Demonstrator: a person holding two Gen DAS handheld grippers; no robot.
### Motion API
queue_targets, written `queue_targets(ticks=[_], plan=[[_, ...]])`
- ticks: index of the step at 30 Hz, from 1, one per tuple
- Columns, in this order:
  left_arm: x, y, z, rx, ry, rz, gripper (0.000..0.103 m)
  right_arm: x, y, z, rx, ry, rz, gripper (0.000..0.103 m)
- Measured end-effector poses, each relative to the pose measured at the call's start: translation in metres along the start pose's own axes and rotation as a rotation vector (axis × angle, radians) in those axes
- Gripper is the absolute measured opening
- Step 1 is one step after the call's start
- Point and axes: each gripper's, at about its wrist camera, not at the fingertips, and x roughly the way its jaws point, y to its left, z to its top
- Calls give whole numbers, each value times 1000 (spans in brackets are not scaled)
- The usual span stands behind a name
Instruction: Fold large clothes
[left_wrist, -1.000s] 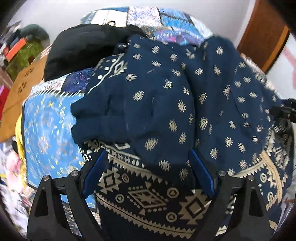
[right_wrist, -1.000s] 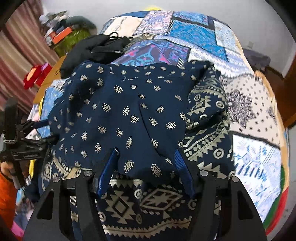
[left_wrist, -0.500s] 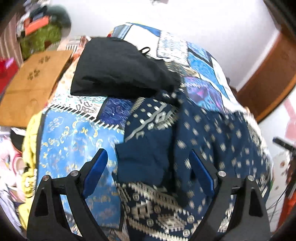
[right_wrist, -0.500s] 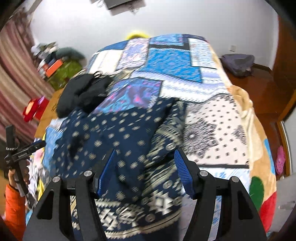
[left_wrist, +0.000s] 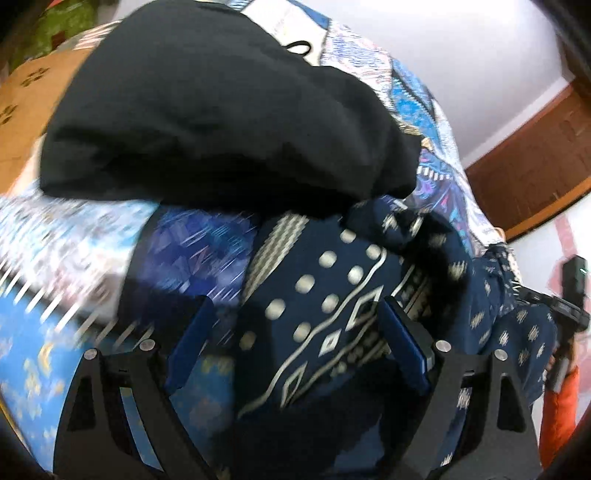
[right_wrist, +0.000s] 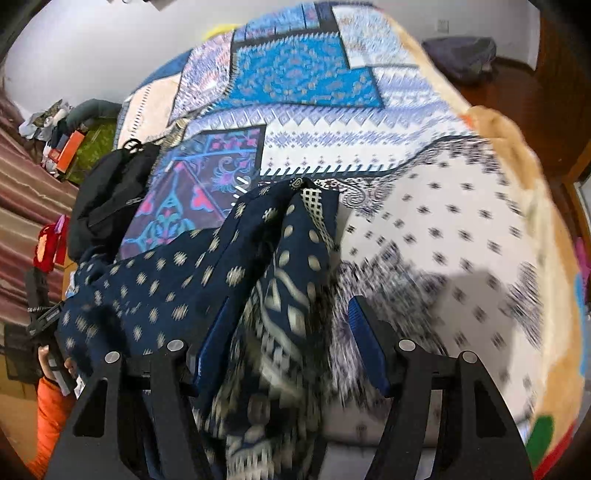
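A navy garment (left_wrist: 325, 288) with cream dots and geometric borders lies bunched on the patchwork bedspread (left_wrist: 44, 354). My left gripper (left_wrist: 295, 306) hovers open over its left end, with the bordered hem lying between the wide-spread blue pads. In the right wrist view the same garment (right_wrist: 166, 288) runs leftwards from a raised fold. My right gripper (right_wrist: 291, 304) is open over that right end: the left pad is at the cloth, the right pad stands apart over the white dotted patch (right_wrist: 443, 221). Both views are motion-blurred.
A black garment (left_wrist: 221, 110) lies piled just beyond the navy one, also seen as the black garment (right_wrist: 107, 199) at the left. A cardboard box (left_wrist: 29, 81) and clutter (right_wrist: 70, 144) stand beside the bed. An orange sleeve (right_wrist: 51, 410) shows at the edge.
Both grippers have swung apart from above the garment's middle: the left to its left end near the black pile, the right to its right end. Both dropped closer to the cloth; openings unchanged.
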Motion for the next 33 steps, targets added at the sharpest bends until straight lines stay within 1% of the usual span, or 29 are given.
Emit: queue_targets(ticks=[3, 6, 7, 8, 9, 10, 11, 12, 13, 14, 16, 18, 20, 22, 24, 25, 27, 28, 30, 33], plan=[[13, -4, 7, 17, 3, -58, 89, 25, -3, 14, 12, 47, 39, 61], [23, -15, 10, 43, 9, -64, 89, 43, -1, 24, 30, 71, 18, 61], [24, -17, 9, 45, 3, -56, 87, 45, 1, 26, 28, 74, 7, 62], [23, -18, 7, 41, -7, -49, 79, 45, 4, 27, 21, 73, 2, 63], [21, -19, 5, 35, -15, -42, 74, 44, 7, 26, 6, 72, -7, 57], [19, -19, 3, 29, -23, -25, 56, 43, 9, 24, -9, 65, 2, 51], [17, -19, -1, 19, -14, -16, 32, 42, 8, 23, -13, 63, 22, 34], [15, -18, -1, 9, -7, -13, 25, 40, 7, 21, -8, 62, 38, 20], [12, -20, -3, 5, -7, -10, 14, 38, 7, 19, 3, 60, 51, 16], [9, -23, -6, 16, -2, -8, 10, 33, 8, 17, 11, 45, 61, 11], [-1, -30, -11, 52, -10, 33, 9, 19, 10, 11, 5, -3, 59, 10], [-18, -41, -11, 84, -48, 80, 8, -3, 16, 6, -10, -67, 61, 9], [-44, -50, -8, 103, -99, 99, 7, -32, 24, 3, -33, -135, 84, 8], [-68, -63, 0, 119, -144, 92, 7, -54, 32, 5, -62, -180, 81, 7], [-91, -78, 10, 142, -184, 97, 6, -81, 43, 7, -107, -243, 46, 5], [-100, -84, 16, 150, -188, 85, 6, -92, 45, 11, -119, -265, 42, 5], [-116, -98, 31, 159, -203, 48, 6, -113, 48, 21, -128, -306, 61, 4], [-122, -106, 38, 169, -219, 43, 6, -124, 50, 25, -140, -336, 51, 4], [-128, -118, 51, 180, -246, 45, 6, -137, 55, 34, -166, -379, 29, 4], [-128, -126, 75, 156, -275, 40, 6, -134, 61, 57, -184, -407, 3, 4]])
